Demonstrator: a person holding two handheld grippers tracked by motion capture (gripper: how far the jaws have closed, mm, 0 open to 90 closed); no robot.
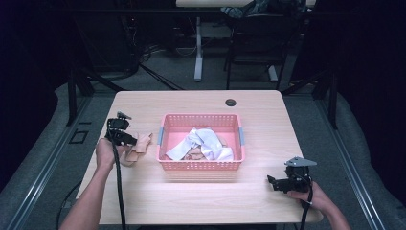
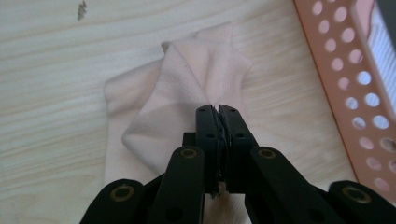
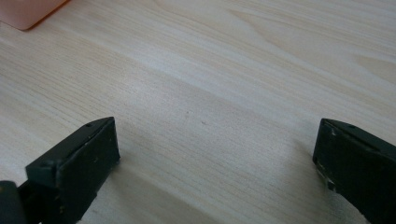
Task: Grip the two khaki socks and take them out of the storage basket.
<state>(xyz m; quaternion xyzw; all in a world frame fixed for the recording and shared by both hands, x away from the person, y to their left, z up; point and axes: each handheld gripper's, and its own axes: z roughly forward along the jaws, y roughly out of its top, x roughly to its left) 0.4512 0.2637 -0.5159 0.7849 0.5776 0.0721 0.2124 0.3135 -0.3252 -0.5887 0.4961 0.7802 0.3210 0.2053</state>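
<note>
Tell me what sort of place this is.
Probably a lab or recording workspace: dark curtains surround a plain wooden table, cables trail over the floor behind, and a person works with the left gripper and right gripper beside a pink basket.

- Tabletop (image 1: 201,196): pale wood-grain laminate, smooth, with a soft sheen along the lower middle of the frame.
- Basket (image 1: 201,165): pink plastic, perforated walls, slightly glossy.
- Sock (image 2: 187,79): peach knit cloth, soft, matt, creased.
- Left tool (image 2: 218,122): black matt plastic, brass-coloured rivets.
- Right tool (image 3: 215,158): matt black, scuffed pads.
- White cloth (image 1: 203,141) in the basket: crumpled, matt.
</note>
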